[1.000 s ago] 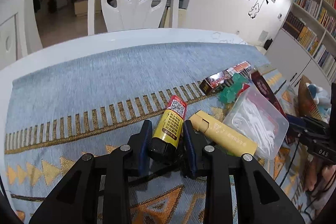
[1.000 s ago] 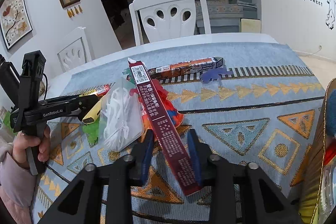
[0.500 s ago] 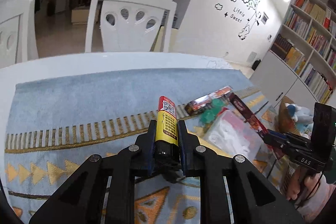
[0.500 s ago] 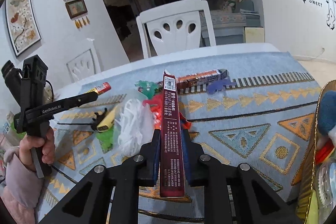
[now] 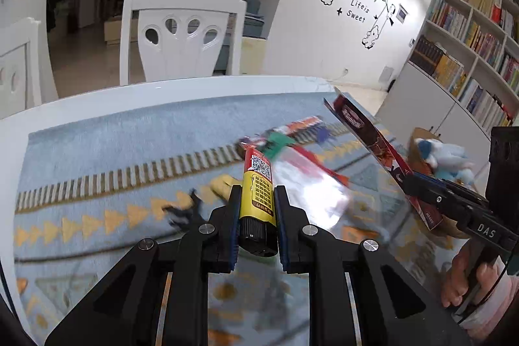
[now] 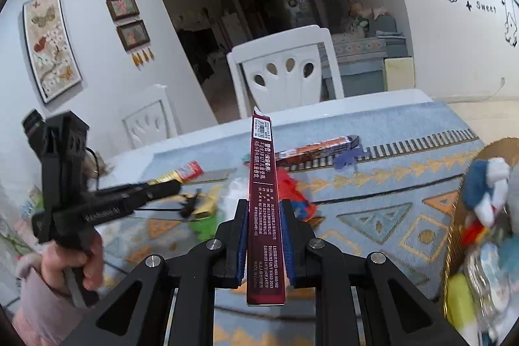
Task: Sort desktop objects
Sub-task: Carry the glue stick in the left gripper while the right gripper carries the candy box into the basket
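My left gripper [image 5: 258, 195] is shut on a yellow tube [image 5: 257, 184] with a red tip and black cap, lifted above the patterned cloth [image 5: 113, 145]. The same tube [image 6: 181, 174] shows in the right wrist view, sticking out of the left gripper [image 6: 175, 185]. My right gripper [image 6: 263, 206] is shut on a long dark red box [image 6: 264, 184], held up off the table. From the left wrist view that box [image 5: 373, 145] slants up from the right gripper [image 5: 412, 184]. Below lie a clear plastic bag [image 5: 311, 184], a yellow stick [image 5: 223, 185] and a black clip [image 5: 185, 209].
A long orange-red box [image 6: 321, 148], a purple toy [image 6: 348, 158], red and green toys [image 6: 292, 187] lie on the cloth. A basket [image 6: 480, 216] with plush toys stands at the right. White chairs [image 5: 181, 34] stand beyond the table's far edge; a bookshelf [image 5: 470, 38] is to the right.
Both grippers closed on their objects, the left on the tube and the right on the dark red box, and lifted them off the cloth.
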Demonstrator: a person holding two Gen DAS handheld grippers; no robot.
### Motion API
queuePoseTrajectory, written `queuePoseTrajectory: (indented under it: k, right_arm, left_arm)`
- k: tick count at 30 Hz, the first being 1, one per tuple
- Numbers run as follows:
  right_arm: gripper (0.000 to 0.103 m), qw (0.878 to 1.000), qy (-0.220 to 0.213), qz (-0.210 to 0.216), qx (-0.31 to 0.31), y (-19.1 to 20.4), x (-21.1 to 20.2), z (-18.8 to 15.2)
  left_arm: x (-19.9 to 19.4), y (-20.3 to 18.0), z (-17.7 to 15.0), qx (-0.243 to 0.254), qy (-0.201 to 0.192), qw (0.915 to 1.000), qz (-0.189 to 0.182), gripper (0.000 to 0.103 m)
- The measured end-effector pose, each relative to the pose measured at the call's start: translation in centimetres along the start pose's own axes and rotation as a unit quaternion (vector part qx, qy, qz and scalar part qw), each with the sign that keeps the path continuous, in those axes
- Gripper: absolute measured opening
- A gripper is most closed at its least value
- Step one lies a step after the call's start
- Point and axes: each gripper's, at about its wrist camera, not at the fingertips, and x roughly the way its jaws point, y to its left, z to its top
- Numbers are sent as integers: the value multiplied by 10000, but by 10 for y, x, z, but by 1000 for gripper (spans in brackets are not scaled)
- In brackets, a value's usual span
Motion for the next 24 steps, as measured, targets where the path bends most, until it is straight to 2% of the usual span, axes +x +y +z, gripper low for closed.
queuePoseTrajectory:
  k: [6, 8, 12, 16, 20, 24]
  right_arm:
    - [18, 9993, -345, 97, -73, 8, -82, 3]
    - [18, 9986, -519, 103, -41, 2, -115, 5]
    - [18, 9957, -925, -13, 53, -18, -184, 6]
    - [18, 9909, -1291, -340, 173, -48, -246, 4]
    - [18, 9849, -1476, -593, 676, -98, -293, -2]
    - [18, 9821, -1316, -790, 1088, -142, -306, -11]
  left_arm:
    - [-44, -48, 7, 71, -288, 9995, -119, 16]
    - [-54, -69, 12, 147, -368, 9991, -118, 16]
    - [-66, -114, 15, 260, -476, 9978, -370, 16]
    - [-65, -164, 19, 341, -567, 9970, -410, 16]
    - [-51, -219, 21, 401, -564, 9942, -822, 16]
    - [-28, -265, 17, 631, -420, 9923, -980, 16]
